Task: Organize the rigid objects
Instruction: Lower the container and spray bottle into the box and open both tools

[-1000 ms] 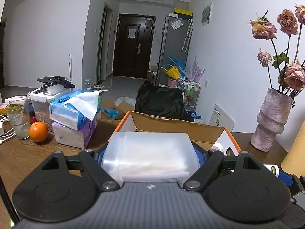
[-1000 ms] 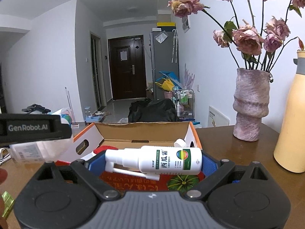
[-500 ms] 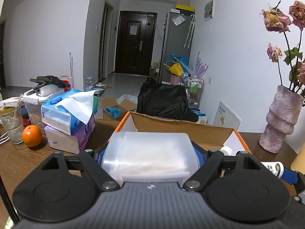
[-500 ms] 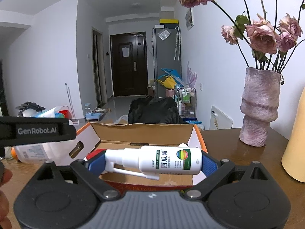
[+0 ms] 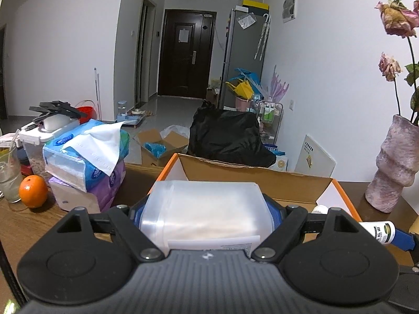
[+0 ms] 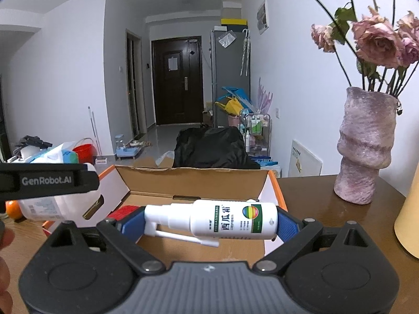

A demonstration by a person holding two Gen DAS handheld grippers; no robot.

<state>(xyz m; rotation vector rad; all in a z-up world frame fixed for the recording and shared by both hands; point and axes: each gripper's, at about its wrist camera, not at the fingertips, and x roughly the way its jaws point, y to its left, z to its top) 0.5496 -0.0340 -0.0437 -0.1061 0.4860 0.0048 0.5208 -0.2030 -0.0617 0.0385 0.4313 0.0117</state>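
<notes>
My left gripper (image 5: pixel 205 213) is shut on a wide translucent white plastic container (image 5: pixel 205 209), held just in front of an open cardboard box (image 5: pixel 256 175) with orange edges. My right gripper (image 6: pixel 209 221) is shut on a white spray bottle (image 6: pixel 222 219) with a green label, lying crosswise between the blue pads over the box's (image 6: pixel 193 180) near right part. The left gripper (image 6: pixel 47 180) and its container (image 6: pixel 57 205) show at the left of the right wrist view. The spray bottle's end (image 5: pixel 379 231) shows at the right in the left wrist view. Something red (image 6: pixel 124 210) lies inside the box.
A pink vase (image 6: pixel 364 146) of dried roses stands on the brown table (image 6: pixel 309 201) right of the box, with a yellow bottle (image 6: pixel 408 214) at the far right. Tissue packs (image 5: pixel 86 164), an orange (image 5: pixel 33 195), a glass (image 5: pixel 9 178) and a lidded tub (image 5: pixel 39 141) sit to the left.
Both grippers have moved forward toward the box with their loads still gripped; the box's far wall and the vase look nearer and the left-hand clutter has shifted.
</notes>
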